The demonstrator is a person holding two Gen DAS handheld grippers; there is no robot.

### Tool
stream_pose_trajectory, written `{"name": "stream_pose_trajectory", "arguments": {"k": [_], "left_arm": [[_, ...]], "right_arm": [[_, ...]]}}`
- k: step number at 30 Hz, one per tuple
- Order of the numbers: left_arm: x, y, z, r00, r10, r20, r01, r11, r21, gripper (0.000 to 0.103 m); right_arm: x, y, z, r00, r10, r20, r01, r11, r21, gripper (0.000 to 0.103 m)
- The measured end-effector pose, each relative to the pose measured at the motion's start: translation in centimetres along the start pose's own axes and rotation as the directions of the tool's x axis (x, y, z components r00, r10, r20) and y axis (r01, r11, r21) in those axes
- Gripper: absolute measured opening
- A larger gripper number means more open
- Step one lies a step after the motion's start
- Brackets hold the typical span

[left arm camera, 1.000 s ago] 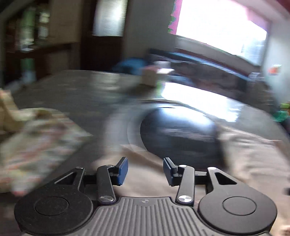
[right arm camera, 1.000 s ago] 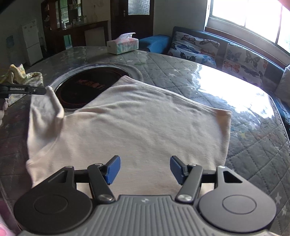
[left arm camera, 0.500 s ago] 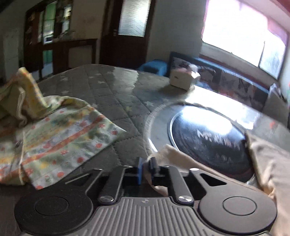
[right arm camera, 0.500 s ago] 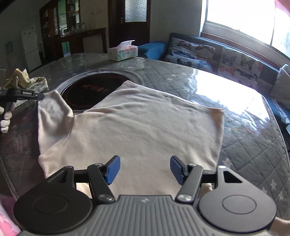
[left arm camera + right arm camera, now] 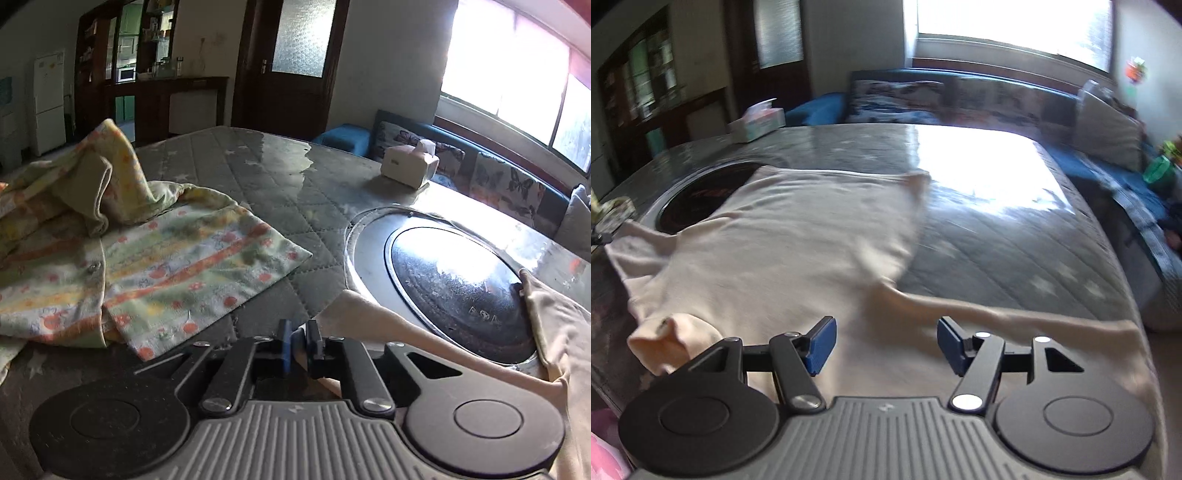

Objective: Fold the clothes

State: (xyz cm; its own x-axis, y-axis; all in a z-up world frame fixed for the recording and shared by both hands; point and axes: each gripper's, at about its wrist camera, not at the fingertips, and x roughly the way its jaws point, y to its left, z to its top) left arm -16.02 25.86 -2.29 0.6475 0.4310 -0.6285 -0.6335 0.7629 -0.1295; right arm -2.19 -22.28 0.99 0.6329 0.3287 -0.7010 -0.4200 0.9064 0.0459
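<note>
A cream T-shirt [image 5: 798,251] lies spread on the grey quilted table [image 5: 1015,251], partly over a round black hotplate [image 5: 705,192]. My left gripper [image 5: 297,341] is shut on one sleeve of the T-shirt [image 5: 373,325] and holds it just off the table beside the hotplate [image 5: 458,288]. My right gripper [image 5: 884,345] is open and empty, hovering over the near edge of the shirt; the other sleeve [image 5: 1015,317] stretches out to the right in front of it.
A crumpled floral garment [image 5: 122,258] lies at the left. A tissue box [image 5: 408,166] stands at the table's far side. A blue sofa with butterfly cushions [image 5: 960,99] runs along the window. Something pink [image 5: 605,454] shows at the near left corner.
My left gripper has shut on the sleeve and drawn it out to the left. My right gripper has swung to the right along the shirt's near edge and stays open.
</note>
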Motion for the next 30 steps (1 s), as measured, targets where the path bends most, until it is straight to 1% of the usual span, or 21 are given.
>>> {"name": "stream_pose_trajectory", "arguments": {"k": [2,3,4,5,7,10,13,15,16,18,20,21,22,23,24,27,30], "left_arm": [[-0.1,-0.1,0.2,1.0,0.017,-0.001,-0.017,1.0,0.0,0.031],[-0.1,-0.1,0.4,1.0,0.025,0.0,-0.025,1.0,-0.003,0.033],[-0.2,-0.1,0.6,1.0,0.03,0.002,-0.03,1.0,-0.006,0.04],[-0.3,-0.2,0.8,1.0,0.03,0.007,-0.03,1.0,-0.009,0.043],[-0.7,-0.7,1.1,1.0,0.013,0.017,-0.013,1.0,0.001,0.044],[-1.3,-2.3,1.4,0.999,-0.036,0.018,0.035,0.999,0.039,0.048],[-1.9,-4.6,1.4,0.994,-0.113,0.005,0.112,0.99,0.085,0.051],[-2.1,-6.5,1.2,0.985,-0.171,-0.007,0.17,0.978,0.118,0.053],[-2.3,-7.4,1.1,0.98,-0.2,-0.015,0.2,0.971,0.133,0.053],[-2.6,-9.1,0.9,0.966,-0.255,-0.032,0.257,0.953,0.164,0.054],[-2.9,-11.0,0.6,0.948,-0.313,-0.054,0.317,0.928,0.197,0.056],[-3.0,-11.9,0.4,0.939,-0.339,-0.067,0.345,0.914,0.215,0.056],[-3.0,-13.0,0.1,0.927,-0.365,-0.085,0.375,0.897,0.234,0.057],[-3.2,-14.1,-0.2,0.915,-0.389,-0.104,0.403,0.88,0.251,0.057],[-3.3,-15.0,-0.5,0.904,-0.41,-0.121,0.427,0.864,0.267,0.057],[-4.0,-18.2,-1.9,0.865,-0.471,-0.171,0.501,0.801,0.326,0.057],[-4.7,-21.0,-3.3,0.823,-0.522,-0.226,0.568,0.729,0.383,0.058]], "right_arm": [[-1.0,-1.9,-0.9,0.999,-0.053,0.003,0.053,0.997,0.048,0.06],[-1.3,-2.9,-1.3,0.997,-0.082,0.001,0.082,0.994,0.072,0.059],[-1.5,-3.9,-1.7,0.994,-0.111,-0.003,0.111,0.989,0.097,0.058],[-1.8,-4.9,-2.2,0.99,-0.141,-0.007,0.14,0.983,0.122,0.057],[-2.0,-6.9,-3.0,0.982,-0.19,-0.018,0.19,0.966,0.174,0.055],[-2.3,-9.3,-4.0,0.968,-0.249,-0.028,0.248,0.938,0.24,0.055],[-2.5,-11.2,-4.7,0.955,-0.296,-0.033,0.292,0.908,0.3,0.055],[-2.4,-12.0,-4.8,0.948,-0.318,-0.032,0.311,0.895,0.319,0.054],[-2.2,-12.3,-4.9,0.947,-0.32,-0.033,0.313,0.892,0.326,0.052],[-2.0,-12.6,-5.0,0.946,-0.323,-0.031,0.315,0.889,0.333,0.048],[-1.8,-12.7,-5.0,0.943,-0.332,-0.024,0.321,0.888,0.329,0.043],[-1.8,-12.7,-5.1,0.942,-0.335,-0.021,0.323,0.887,0.331,0.039],[-1.8,-12.8,-5.1,0.941,-0.338,-0.017,0.324,0.886,0.332,0.033],[-1.8,-13.0,-5.1,0.939,-0.342,-0.014,0.326,0.882,0.341,0.029],[-1.9,-13.1,-5.1,0.939,-0.344,-0.011,0.325,0.878,0.351,0.028],[-2.0,-13.6,-5.2,0.941,-0.338,0.005,0.31,0.87,0.382,0.03],[-1.9,-13.7,-5.3,0.943,-0.333,0.017,0.3,0.87,0.391,0.031]]}}
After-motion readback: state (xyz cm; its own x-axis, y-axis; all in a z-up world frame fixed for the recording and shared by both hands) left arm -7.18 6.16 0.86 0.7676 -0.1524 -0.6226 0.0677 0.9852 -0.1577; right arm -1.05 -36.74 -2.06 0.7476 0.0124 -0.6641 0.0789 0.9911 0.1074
